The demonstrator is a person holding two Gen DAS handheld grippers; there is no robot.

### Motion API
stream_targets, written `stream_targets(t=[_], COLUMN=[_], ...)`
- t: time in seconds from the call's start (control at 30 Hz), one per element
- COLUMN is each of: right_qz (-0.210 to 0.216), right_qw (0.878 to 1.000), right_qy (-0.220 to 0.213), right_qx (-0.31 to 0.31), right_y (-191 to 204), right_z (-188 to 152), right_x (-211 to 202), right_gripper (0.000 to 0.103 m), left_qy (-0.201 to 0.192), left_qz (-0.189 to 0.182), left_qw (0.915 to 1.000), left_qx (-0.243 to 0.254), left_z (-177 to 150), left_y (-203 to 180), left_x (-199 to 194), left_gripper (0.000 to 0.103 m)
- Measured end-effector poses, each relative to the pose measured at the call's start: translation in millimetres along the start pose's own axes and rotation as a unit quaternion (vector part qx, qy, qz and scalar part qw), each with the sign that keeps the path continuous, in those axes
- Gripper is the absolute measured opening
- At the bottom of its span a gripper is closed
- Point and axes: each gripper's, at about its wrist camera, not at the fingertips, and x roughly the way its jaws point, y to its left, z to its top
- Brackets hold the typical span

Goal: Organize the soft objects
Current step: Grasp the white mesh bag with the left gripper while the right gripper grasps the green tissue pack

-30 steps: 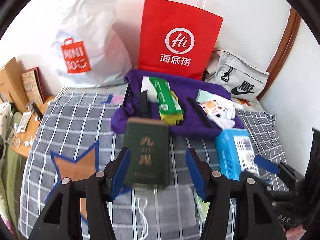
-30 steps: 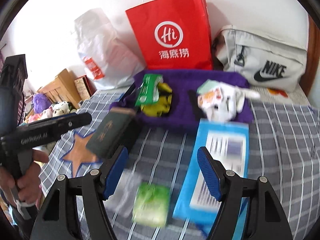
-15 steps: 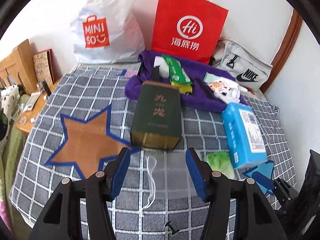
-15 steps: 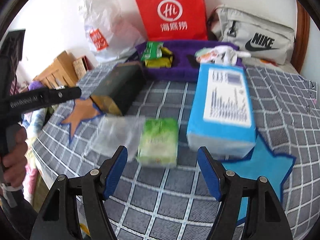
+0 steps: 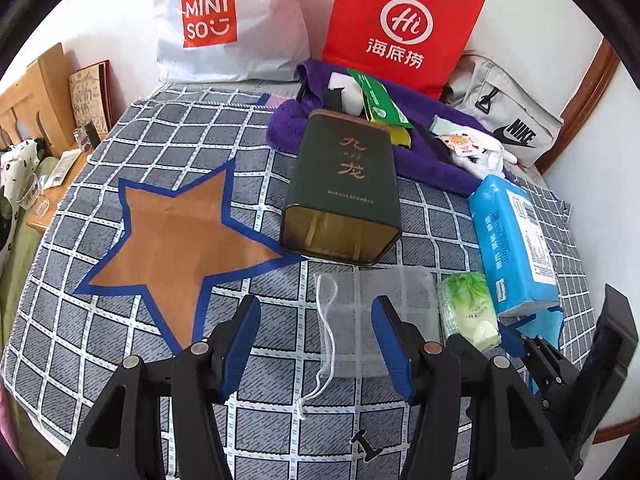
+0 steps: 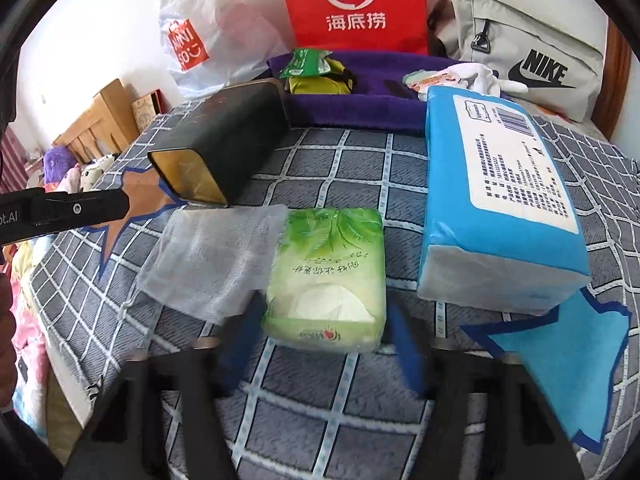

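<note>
Right wrist: right tongs point(image 6: 324, 340) spread wide around green tissue pack point(image 6: 326, 276); left tongs point(image 5: 316, 344) wide, empty.

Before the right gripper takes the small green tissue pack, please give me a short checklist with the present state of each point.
1. Right gripper open: ok, fingers spread wider than the pack.
2. Green tissue pack lined up between the fingers: ok, near end sits between them.
3. Pack free of the mesh pouch: cannot tell, their edges meet or overlap.
4. Gap to the blue tissue pack: ok, cloth shows between.
5. Left gripper out of the way: ok, open over the pouch, holding nothing.
6. Finger contact with the pack: cannot tell, fingers are blurred.
</note>
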Motion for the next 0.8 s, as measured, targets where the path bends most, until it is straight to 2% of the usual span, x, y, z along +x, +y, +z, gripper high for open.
stream_targets(t=[0.17,0.33,0.4,0.47,0.53,0.6,0.8], right_qz=[-0.003,-0.001,-0.001,-0.013,-0.016,-0.019,-0.018], right_qw=[1.0,1.0,1.0,1.0,1.0,1.0,1.0], right_qy=[0.005,0.002,0.002,0.003,0.001,0.0,-0.014], right_qx=[-0.017,-0.023,-0.018,-0.011,-0.001,0.013,0.016], right_y=[-2,-16,-24,-36,-47,-58,-63], right_z=[-10,-35,-44,-52,-57,-59,-62], right_x=[-16,-44,-51,-58,-62,-62,-56], right_gripper=[0.051,0.051,0.051,0.051,0.051,0.051,0.054], left_qy=[0.021,0.046,0.041,0.04,0.046,0.048,0.045], left_qz=[-0.005,-0.032,-0.037,-0.045,-0.052,-0.041,0.031], left_qw=[0.9998,0.9984,0.9985,0.9981,0.9976,0.9978,0.9952], left_qx=[-0.004,-0.007,0.001,0.008,0.008,0.021,0.081], left_z=[-5,-11,-11,-10,-9,-7,-11], left_y=[-3,-10,-17,-24,-32,-40,-74], left_x=[21,43,46,48,52,55,67], left_gripper=[0.058,0.059,0.07,0.073,0.084,0.086,0.094])
